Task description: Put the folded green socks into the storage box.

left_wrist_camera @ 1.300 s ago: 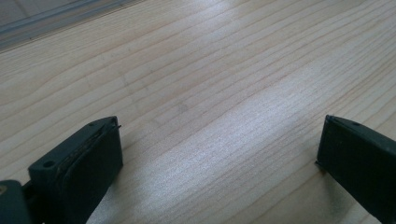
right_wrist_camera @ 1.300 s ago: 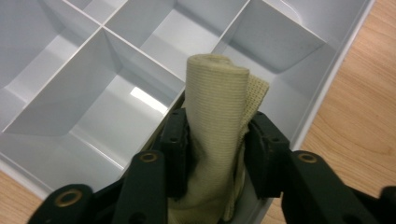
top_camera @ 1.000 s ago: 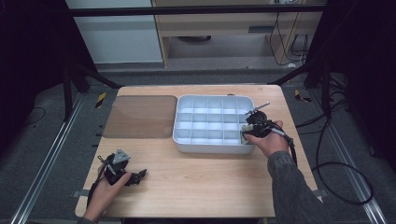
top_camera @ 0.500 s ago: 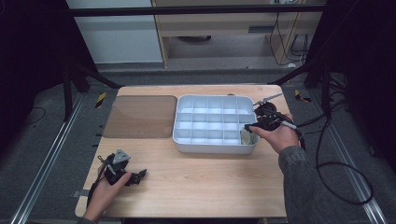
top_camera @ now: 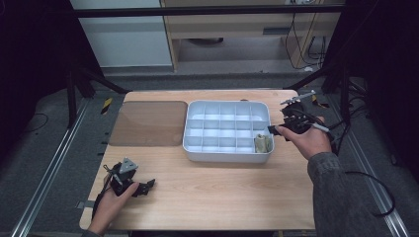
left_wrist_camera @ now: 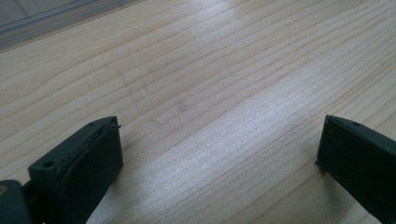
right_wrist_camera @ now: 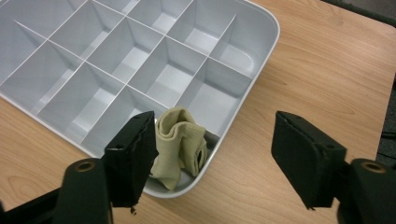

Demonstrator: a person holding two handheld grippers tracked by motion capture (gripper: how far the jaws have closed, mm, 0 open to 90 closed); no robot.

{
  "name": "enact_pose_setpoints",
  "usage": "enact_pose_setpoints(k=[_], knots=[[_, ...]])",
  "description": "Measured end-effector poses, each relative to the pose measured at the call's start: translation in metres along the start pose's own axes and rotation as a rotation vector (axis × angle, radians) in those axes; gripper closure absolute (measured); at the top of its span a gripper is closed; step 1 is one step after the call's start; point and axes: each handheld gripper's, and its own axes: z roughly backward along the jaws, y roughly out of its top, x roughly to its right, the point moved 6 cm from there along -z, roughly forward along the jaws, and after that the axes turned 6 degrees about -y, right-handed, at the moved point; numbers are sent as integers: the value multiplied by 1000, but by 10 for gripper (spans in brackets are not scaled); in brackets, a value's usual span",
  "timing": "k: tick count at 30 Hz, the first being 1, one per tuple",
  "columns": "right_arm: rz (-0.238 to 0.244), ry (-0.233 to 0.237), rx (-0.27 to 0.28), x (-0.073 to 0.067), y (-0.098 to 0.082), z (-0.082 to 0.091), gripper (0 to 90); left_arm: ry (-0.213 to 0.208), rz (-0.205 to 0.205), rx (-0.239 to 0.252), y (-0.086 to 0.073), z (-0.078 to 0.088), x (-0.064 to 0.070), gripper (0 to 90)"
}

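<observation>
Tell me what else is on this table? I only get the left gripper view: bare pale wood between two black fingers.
Observer: A white plastic tray with many compartments sits further back, right of the middle.
Operator: Anything in it?
Observer: One crumpled pale yellow cloth, in the corner compartment nearest the person, at the right end.
Operator: And the other hand?
Observer: The right gripper hangs above that corner; its fingers have just been opening, with nothing gripped between them.
</observation>
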Motion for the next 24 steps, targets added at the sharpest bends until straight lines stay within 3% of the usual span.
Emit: enact_pose_setpoints(k=[6,9,16,24], knots=[[20,29,-1,-2,3,10,761,1,1,2,0,0,0,0],[36,36,-12,-8,2,9,900,1,0,2,0,0,0,0],[81,70,-77,-28,-4,-7,900,1,-1,0,0,0,0,0],[89,94,-90,-43,-7,-25,900,2,-2,0,0,0,0,0]])
